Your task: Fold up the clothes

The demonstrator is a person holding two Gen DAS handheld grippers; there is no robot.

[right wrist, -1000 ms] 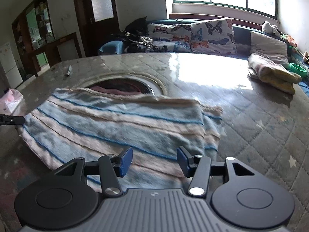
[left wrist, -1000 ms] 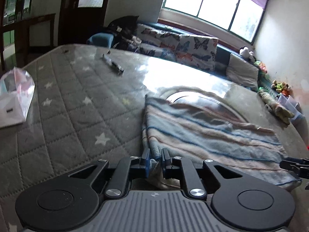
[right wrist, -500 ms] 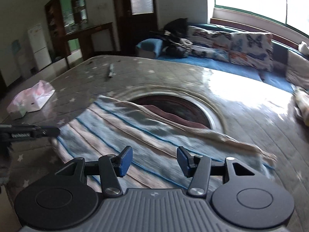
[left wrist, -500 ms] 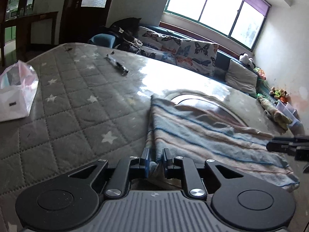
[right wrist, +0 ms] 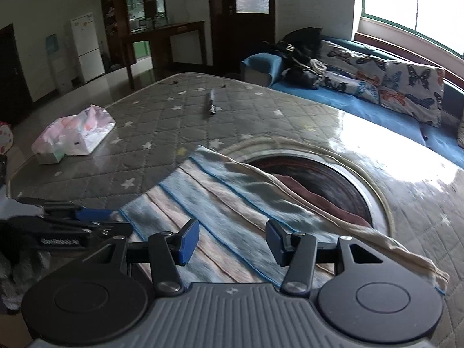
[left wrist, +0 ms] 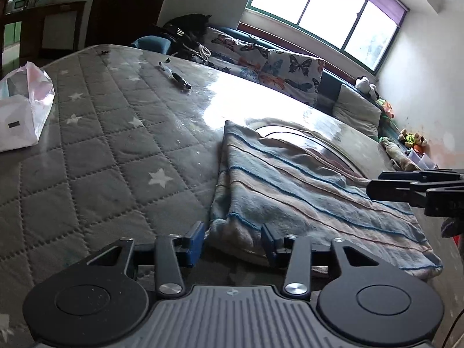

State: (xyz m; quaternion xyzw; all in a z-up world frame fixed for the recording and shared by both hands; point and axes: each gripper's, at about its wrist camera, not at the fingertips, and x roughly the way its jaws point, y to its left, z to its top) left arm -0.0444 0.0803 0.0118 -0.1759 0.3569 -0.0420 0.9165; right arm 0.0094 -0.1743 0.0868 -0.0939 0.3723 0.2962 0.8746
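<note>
Left gripper (left wrist: 232,240) fingers parted, just opened off the near corner of a striped blanket (left wrist: 304,191), that corner lying loose between the pads and touched by neither. Right gripper (right wrist: 232,242) fingers wide apart, empty, hovering over the same blanket with nothing between them. Blanket spread in what looks like a doubled layer on a grey quilted tabletop (left wrist: 95,156) with white stars, folded edge running away from the left fingers, far part draped over a round opening (right wrist: 324,179) in the surface, where darker reddish cloth shows. Beyond, a pen (left wrist: 175,75) and a white plastic bag (left wrist: 23,116) well apart from the blanket; butterfly-print cushions (left wrist: 275,66) along a blue sofa under a bright window. Judged progress: probably one fold laid and let go; further folds to make the bundle smaller, plus smoothing of the rumpled near corner, apparently left to do.
</note>
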